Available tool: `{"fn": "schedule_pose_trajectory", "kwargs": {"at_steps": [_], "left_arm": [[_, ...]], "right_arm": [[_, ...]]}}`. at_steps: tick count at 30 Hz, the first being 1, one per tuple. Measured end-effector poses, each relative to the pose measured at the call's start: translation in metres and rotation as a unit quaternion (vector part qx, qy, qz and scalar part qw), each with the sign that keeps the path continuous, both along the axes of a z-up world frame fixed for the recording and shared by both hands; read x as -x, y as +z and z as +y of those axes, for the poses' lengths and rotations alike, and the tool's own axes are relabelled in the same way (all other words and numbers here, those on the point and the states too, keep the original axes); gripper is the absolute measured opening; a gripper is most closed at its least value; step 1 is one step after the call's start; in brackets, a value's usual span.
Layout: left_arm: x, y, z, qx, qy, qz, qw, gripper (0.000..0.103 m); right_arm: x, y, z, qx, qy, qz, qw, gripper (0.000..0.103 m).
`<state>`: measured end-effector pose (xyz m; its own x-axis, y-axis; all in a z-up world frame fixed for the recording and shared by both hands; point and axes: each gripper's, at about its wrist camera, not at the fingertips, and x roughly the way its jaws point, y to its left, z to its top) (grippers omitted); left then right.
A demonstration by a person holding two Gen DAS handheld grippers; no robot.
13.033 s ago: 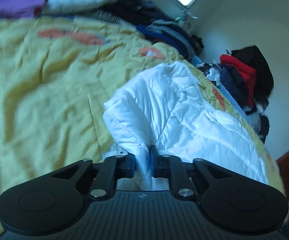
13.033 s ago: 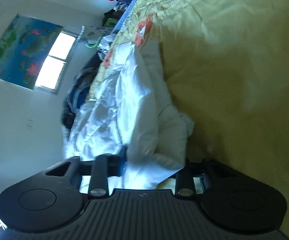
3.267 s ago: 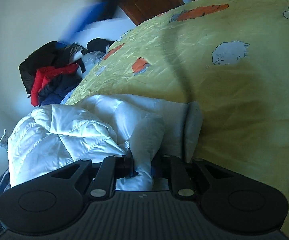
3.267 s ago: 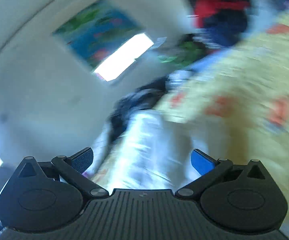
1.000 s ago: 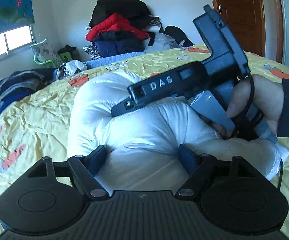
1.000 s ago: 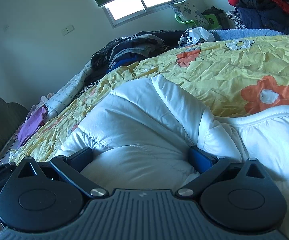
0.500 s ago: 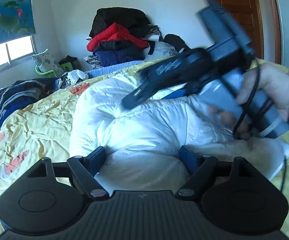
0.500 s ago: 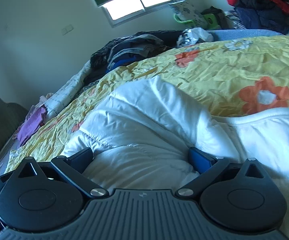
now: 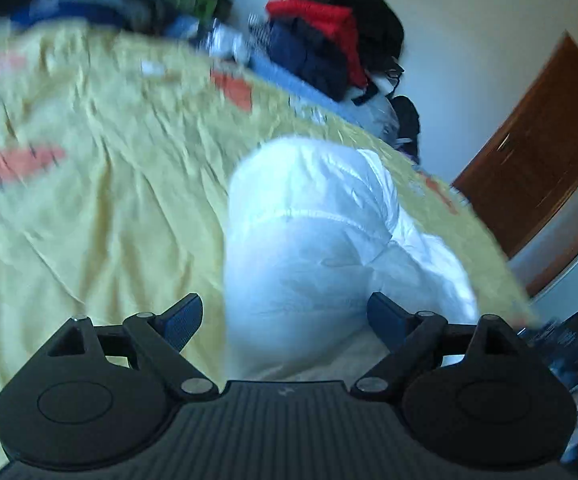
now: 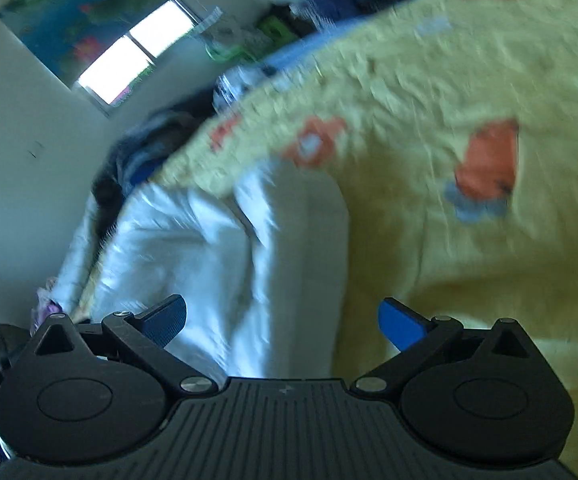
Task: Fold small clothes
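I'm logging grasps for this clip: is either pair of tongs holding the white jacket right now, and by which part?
Nothing is held. The left tongs and the right tongs both stand open, pads clear of the white jacket.

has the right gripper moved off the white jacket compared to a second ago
Yes. The right gripper has swung sideways: the white jacket that filled the gap between its open fingers now sits toward the left finger, with yellow bedspread ahead of the right one.

White jacket (image 10: 225,256) on yellow bedspread (image 10: 449,220), right tool (image 10: 283,322) agape.
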<state>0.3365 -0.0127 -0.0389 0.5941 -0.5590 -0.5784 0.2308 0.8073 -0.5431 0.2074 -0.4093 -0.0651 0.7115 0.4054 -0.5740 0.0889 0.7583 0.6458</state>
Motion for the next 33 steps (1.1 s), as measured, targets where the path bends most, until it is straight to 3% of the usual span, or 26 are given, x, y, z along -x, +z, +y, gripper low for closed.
{"fn": "schedule_pose_trajectory", "kwargs": {"at_steps": [3,5,7,9,10,11,15,18,21,23,26,29,31,33], "left_arm": [[-0.014,-0.009,0.003,0.052,-0.008,0.039,0.9979,0.090],[-0.018,-0.014,0.002,0.059,-0.013,0.045,0.9972,0.090],[-0.021,-0.018,0.002,0.058,-0.021,0.046,0.9970,0.082],[-0.020,-0.015,0.003,0.048,-0.026,0.033,0.9980,0.063],[-0.019,-0.011,0.003,0.041,-0.027,0.023,0.9985,0.059],[-0.017,-0.006,0.004,0.031,-0.026,0.012,0.9991,0.054],[-0.016,0.022,0.028,0.016,0.002,-0.031,0.9994,0.051],[-0.017,0.036,0.051,-0.002,0.027,-0.056,0.9981,0.051],[-0.024,0.020,0.067,-0.034,0.050,-0.032,0.9977,0.053],[-0.027,-0.001,0.078,-0.021,0.067,-0.007,0.9975,0.060],[-0.018,-0.012,0.089,0.007,0.093,-0.004,0.9956,0.074],[0.005,0.004,0.091,-0.003,0.119,-0.036,0.9923,0.072],[0.035,0.024,0.095,-0.017,0.126,-0.085,0.9882,0.072],[0.065,0.043,0.085,-0.075,0.119,-0.149,0.9788,0.072]], "right_arm": [[-0.012,-0.008,0.006,-0.040,0.023,-0.005,0.999,0.102],[-0.020,-0.011,0.016,-0.063,0.051,0.000,0.997,0.091],[-0.027,-0.014,0.028,-0.055,0.072,-0.006,0.996,0.079],[-0.033,-0.015,0.037,-0.053,0.088,-0.007,0.995,0.067],[-0.035,-0.015,0.041,-0.059,0.094,-0.010,0.994,0.057],[-0.037,-0.014,0.046,-0.059,0.098,-0.016,0.993,0.053],[-0.061,0.000,0.070,-0.070,0.122,-0.040,0.989,0.044],[-0.084,0.007,0.093,-0.080,0.144,-0.055,0.985,0.043],[-0.111,0.004,0.113,-0.078,0.151,-0.047,0.984,0.043],[-0.124,-0.005,0.118,-0.084,0.145,-0.034,0.985,0.046],[-0.125,-0.016,0.114,-0.100,0.128,-0.010,0.987,0.072],[-0.113,-0.008,0.105,-0.099,0.099,-0.009,0.990,0.076],[-0.088,0.010,0.094,-0.079,0.060,-0.042,0.994,0.075],[-0.057,0.034,0.088,-0.044,0.027,-0.095,0.994,0.074]]}}
